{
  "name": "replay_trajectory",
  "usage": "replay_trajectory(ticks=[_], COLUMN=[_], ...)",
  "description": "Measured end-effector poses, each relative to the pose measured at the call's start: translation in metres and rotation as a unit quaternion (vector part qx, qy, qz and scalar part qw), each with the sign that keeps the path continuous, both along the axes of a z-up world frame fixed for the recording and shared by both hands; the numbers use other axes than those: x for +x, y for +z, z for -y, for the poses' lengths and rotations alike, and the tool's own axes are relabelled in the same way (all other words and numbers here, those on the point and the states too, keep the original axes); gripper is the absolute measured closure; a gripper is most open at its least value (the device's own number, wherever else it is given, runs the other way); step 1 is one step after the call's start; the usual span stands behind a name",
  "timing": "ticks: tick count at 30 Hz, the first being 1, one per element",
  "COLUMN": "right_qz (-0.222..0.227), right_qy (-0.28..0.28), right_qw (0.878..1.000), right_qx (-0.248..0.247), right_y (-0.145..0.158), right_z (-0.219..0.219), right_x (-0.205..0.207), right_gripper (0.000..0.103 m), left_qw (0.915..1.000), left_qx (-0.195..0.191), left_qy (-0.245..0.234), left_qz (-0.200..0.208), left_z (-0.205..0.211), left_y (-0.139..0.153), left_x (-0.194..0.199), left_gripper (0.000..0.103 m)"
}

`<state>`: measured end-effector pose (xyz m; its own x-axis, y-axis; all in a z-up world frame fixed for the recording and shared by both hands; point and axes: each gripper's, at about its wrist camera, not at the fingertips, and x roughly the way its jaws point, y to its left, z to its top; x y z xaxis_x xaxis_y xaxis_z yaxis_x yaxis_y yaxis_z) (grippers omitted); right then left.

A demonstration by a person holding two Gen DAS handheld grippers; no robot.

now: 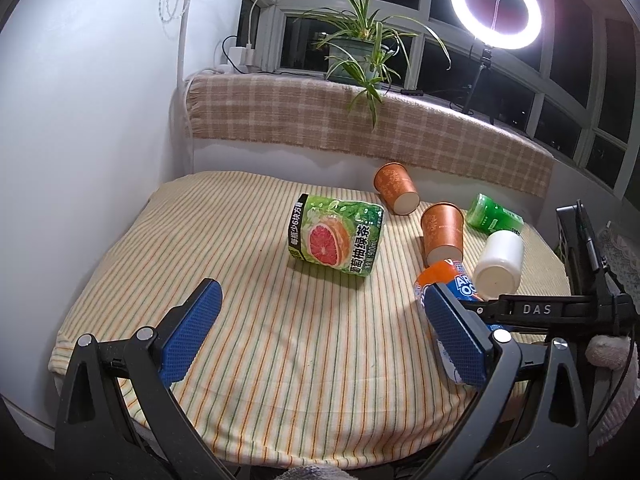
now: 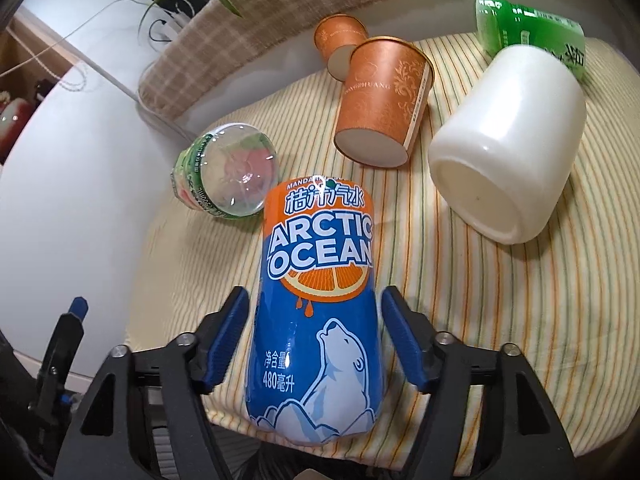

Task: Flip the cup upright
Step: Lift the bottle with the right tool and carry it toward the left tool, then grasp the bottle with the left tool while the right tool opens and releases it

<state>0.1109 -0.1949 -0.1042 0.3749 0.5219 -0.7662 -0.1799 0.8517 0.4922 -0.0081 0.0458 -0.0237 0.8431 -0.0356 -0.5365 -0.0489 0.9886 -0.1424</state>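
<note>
So this looks like the approach-and-grab step. Landmark for everything: the blue-and-orange "Arctic Ocean" plastic cup (image 2: 316, 300) lying on its side on the yellow striped cloth covering the table (image 1: 280, 340).

Going left to right: the left hand-held gripper (image 1: 320, 332) hangs spread wide with nothing between its blue pads, off to the left of that cup and clear of it. Behind-left of the cup sits the green grapefruit-tea plastic cup (image 1: 336, 238), also tipped over. The right hand-held gripper (image 2: 314, 344) straddles the Arctic Ocean cup, pads on either side of the body but with a visible gap on each side, so it's released, not clamped.

Behind the cup lies an orange paper cup (image 2: 382, 104), with a second orange paper cup (image 2: 340, 46) further back. To its right is a white plastic cup (image 2: 508, 140), and a green cup (image 2: 528, 28) behind that.

My guess for the next move: squeeze onto the cup's body, lift, then rotate so the open end faces up.
</note>
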Motion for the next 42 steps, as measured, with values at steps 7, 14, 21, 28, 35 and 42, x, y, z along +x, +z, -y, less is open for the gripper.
replay_trajectory(ticks=[7, 14, 21, 28, 35, 42], right_qz=[0.040, 0.117, 0.126, 0.117, 0.113, 0.108], right_qy=[-0.006, -0.055, -0.106, -0.130, -0.136, -0.142], right_qw=[0.999, 0.990, 0.983, 0.981, 0.981, 0.981], right_qx=[-0.001, -0.053, -0.081, -0.081, -0.078, -0.076], right_y=[0.023, 0.046, 0.045, 0.038, 0.034, 0.031], right_z=[0.021, 0.057, 0.088, 0.108, 0.118, 0.121], right_x=[-0.016, -0.052, -0.068, -0.077, -0.080, -0.080], right_gripper=[0.032, 0.032, 0.032, 0.032, 0.032, 0.032], left_qw=[0.9997, 0.9910, 0.9563, 0.9257, 0.9133, 0.9074], left_qx=[-0.011, -0.094, -0.213, -0.276, -0.294, -0.298], left_qy=[-0.022, -0.079, -0.145, -0.169, -0.164, -0.163], left_qz=[-0.007, -0.054, -0.137, -0.196, -0.229, -0.247], left_z=[0.007, 0.015, 0.035, 0.055, 0.062, 0.066], left_y=[0.001, -0.006, -0.027, -0.048, -0.067, -0.079], left_x=[0.008, 0.036, 0.074, 0.102, 0.122, 0.132], left_gripper=[0.000, 0.006, 0.023, 0.027, 0.031, 0.033])
